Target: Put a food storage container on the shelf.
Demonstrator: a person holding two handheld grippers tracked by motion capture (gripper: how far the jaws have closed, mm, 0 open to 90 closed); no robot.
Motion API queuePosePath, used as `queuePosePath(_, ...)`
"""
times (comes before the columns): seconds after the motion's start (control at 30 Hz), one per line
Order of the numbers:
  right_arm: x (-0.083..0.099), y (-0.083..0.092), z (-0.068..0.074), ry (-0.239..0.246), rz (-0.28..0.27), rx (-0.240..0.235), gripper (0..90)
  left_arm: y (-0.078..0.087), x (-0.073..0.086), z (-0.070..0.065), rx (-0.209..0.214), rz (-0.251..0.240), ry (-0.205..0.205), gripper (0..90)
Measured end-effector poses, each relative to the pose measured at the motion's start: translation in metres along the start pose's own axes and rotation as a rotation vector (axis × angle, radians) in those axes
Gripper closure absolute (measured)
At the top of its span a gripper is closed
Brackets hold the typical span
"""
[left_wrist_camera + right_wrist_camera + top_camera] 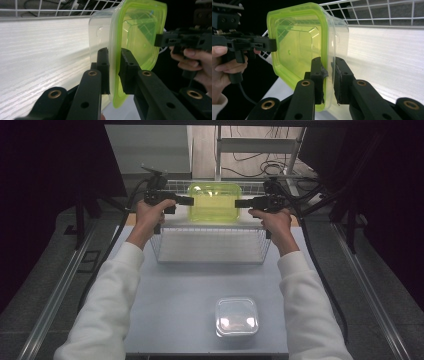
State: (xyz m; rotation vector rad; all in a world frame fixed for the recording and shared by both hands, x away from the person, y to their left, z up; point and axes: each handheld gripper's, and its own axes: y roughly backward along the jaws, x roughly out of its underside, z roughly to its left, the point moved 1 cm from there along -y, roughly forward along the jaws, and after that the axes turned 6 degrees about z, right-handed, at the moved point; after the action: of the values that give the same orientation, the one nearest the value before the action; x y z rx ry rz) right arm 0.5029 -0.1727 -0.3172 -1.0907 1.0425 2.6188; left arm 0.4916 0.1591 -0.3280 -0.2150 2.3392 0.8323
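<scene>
High view: I hold the green-lidded container (214,202) between my two grippers, above the far edge of the tabletop (200,290), just beyond the wire basket (210,245). My left gripper (187,200) pinches its left rim and my right gripper (240,203) its right rim, and the box hangs level between them. A second clear lidded container (236,317) sits near the front edge of the tabletop, well apart from the work.

Left gripper view: my jaws are clamped on the edge of the yellow-green lid (138,37), one pad on the clear tub side, the other on the lid's top face. The bite is shallow, only on the rim. My right hand (192,62) and its gripper grip the opposite edge.

Right gripper view: these jaws are also closed on the rim, where lid and clear tub (337,37) meet, and the left hand (223,66) holds the far side. The wire basket's wall (374,12) stands behind.

I judge the step to be setting the container down into the basket. To do it well I should keep both hands at the same height and lower them together, since a rim grip this thin could slip or pop the lid if one side leads or twists. I should let go only once the base rests flat.
</scene>
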Motion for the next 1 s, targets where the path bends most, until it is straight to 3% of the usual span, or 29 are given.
queuePosePath(0.13, -0.004, -0.004, -0.006, -0.062, -0.023, -0.006, 77.9, -0.003, -0.008, 0.011, 0.037, 0.007, 0.086, 79.4)
queuePosePath(0.27, -0.009, -0.009, -0.011, -0.135, -0.031, -0.005, 76.5, -0.007, -0.015, 0.018, 0.054, 0.018, 0.146, 78.7)
queuePosePath(0.57, -0.014, -0.02, -0.024, -0.281, -0.043, -0.033, 73.7, -0.016, -0.021, 0.03, 0.07, 0.023, 0.23, 74.9)
queuePosePath(0.83, -0.014, -0.024, -0.027, -0.322, -0.074, -0.033, 72.0, -0.018, -0.018, 0.035, 0.09, -0.007, 0.234, 72.8)
queuePosePath(0.93, -0.012, -0.026, -0.027, -0.327, -0.073, -0.033, 65.5, -0.017, -0.018, 0.032, 0.024, -0.021, 0.189, 66.3)
queuePosePath(1.0, -0.011, -0.026, -0.027, -0.339, -0.094, -0.038, 57.7, -0.014, -0.018, 0.03, -0.01, -0.045, 0.155, 54.5)
